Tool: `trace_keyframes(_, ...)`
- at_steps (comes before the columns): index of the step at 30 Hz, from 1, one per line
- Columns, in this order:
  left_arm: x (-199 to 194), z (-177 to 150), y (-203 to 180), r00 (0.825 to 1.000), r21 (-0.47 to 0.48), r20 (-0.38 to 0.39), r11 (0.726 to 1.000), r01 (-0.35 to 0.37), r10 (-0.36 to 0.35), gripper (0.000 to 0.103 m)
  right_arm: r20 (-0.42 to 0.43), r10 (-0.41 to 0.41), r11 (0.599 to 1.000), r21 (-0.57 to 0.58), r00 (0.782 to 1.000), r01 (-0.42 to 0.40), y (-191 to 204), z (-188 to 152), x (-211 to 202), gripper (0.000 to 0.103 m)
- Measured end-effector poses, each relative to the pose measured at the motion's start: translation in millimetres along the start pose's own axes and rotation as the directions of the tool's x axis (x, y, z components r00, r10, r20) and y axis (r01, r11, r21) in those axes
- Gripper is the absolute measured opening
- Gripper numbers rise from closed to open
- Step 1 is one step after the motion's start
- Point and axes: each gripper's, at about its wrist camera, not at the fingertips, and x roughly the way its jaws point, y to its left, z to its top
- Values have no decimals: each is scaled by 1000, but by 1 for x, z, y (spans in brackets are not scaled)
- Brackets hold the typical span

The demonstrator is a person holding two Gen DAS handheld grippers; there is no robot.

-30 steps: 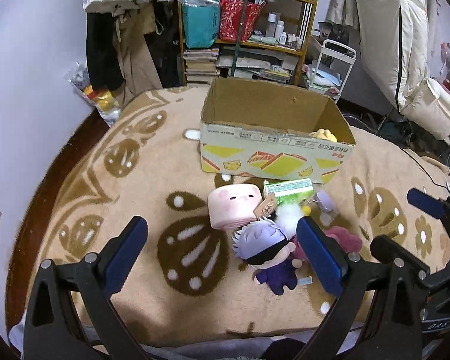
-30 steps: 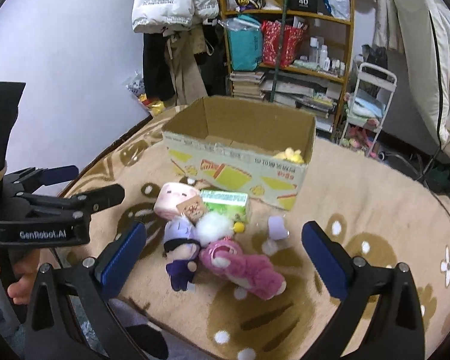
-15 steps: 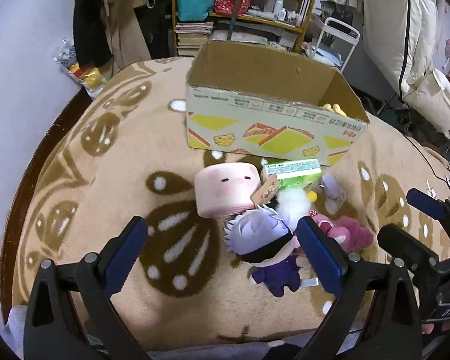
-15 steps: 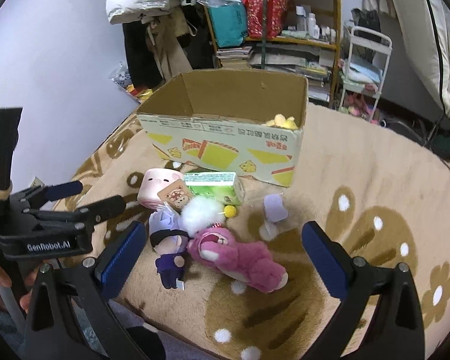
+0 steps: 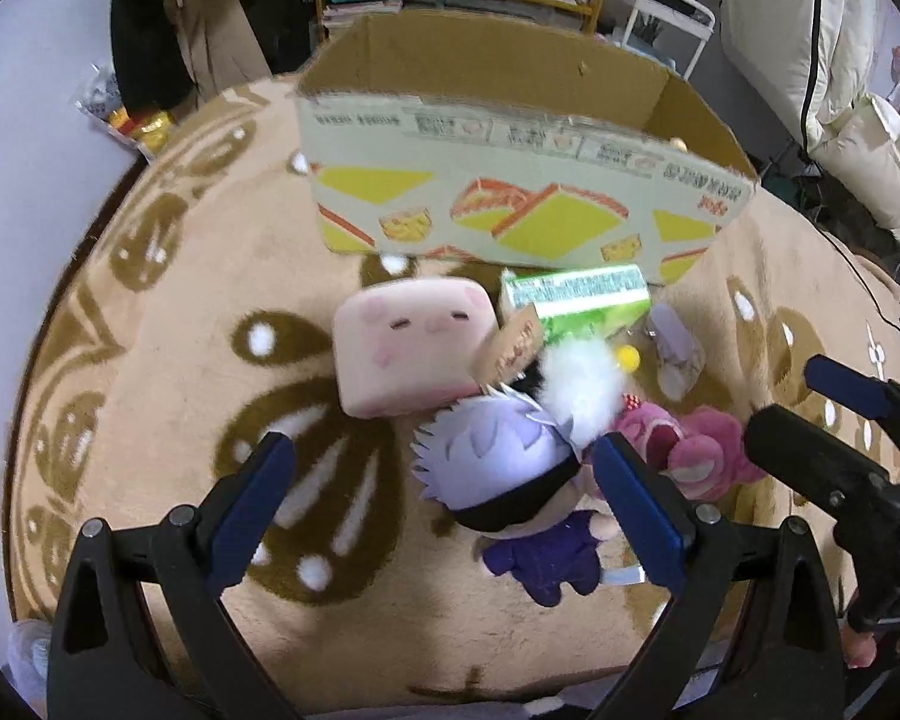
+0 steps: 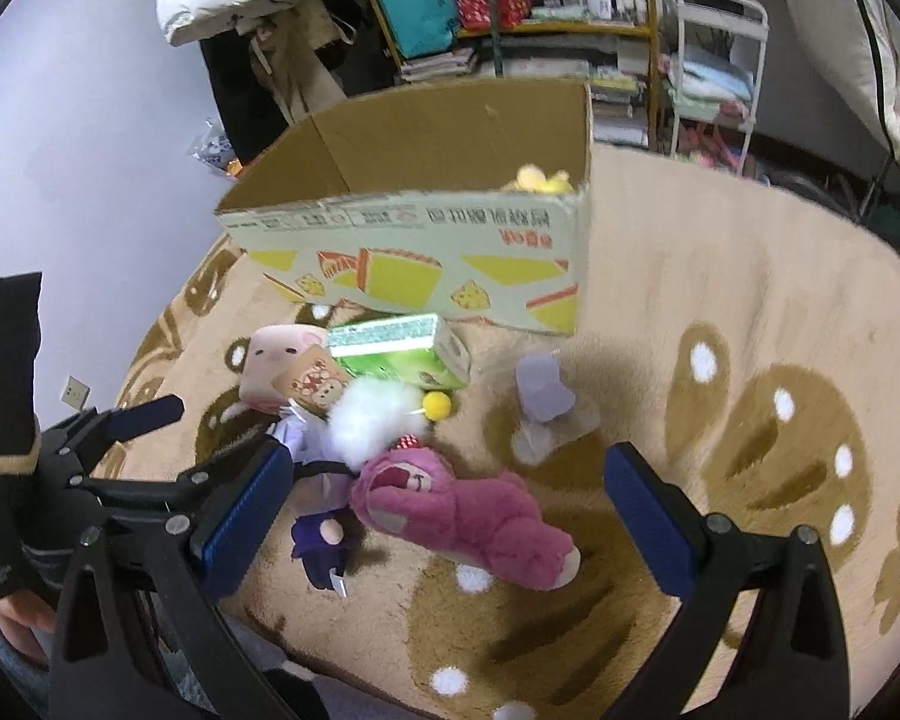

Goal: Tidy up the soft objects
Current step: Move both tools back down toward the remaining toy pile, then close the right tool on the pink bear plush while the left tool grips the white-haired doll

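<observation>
Several soft toys lie in a heap on the tan rug in front of an open cardboard box. A pink square plush, a white-haired doll in purple, a white fluffy ball and a magenta bear lie together. A yellow plush sits inside the box. My left gripper is open around the doll's head. My right gripper is open above the bear.
A green tissue pack and a small lilac item lie by the box. A shelf unit, hanging clothes and a white trolley stand beyond the rug. A bed is at the right.
Both grippers have moved forward and down toward the heap of toys. The box and toys now look larger and nearer. Both stay open.
</observation>
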Motion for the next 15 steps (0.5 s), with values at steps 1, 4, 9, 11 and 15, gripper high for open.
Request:
trace_keyframes(1, 2, -1, 0, 1000, 0, -9, 1000, 3, -3, 98, -11, 1, 1000, 10, 1000, -1, -2, -1, 3, 103)
trace_keyframes(4, 10, -3, -4, 999, 11, -41, 1000, 9, -9, 98, -40, 5, 999, 32, 999, -4, -6, -2, 12, 103)
trace_keyframes(9, 22, -7, -9, 996, 16, -83, 999, 29, -28, 98, -87, 12, 999, 44, 996, -8, -9, -4, 26, 103)
trace_keyframes(11, 28, -8, -11, 994, 25, -102, 999, 30, -27, 98, -111, 16, 999, 51, 994, -11, -10, -6, 32, 103)
trace_keyframes(15, 37, -9, -13, 991, 28, -130, 999, 29, -25, 98, -151, 27, 998, 59, 988, -18, -12, -7, 42, 103)
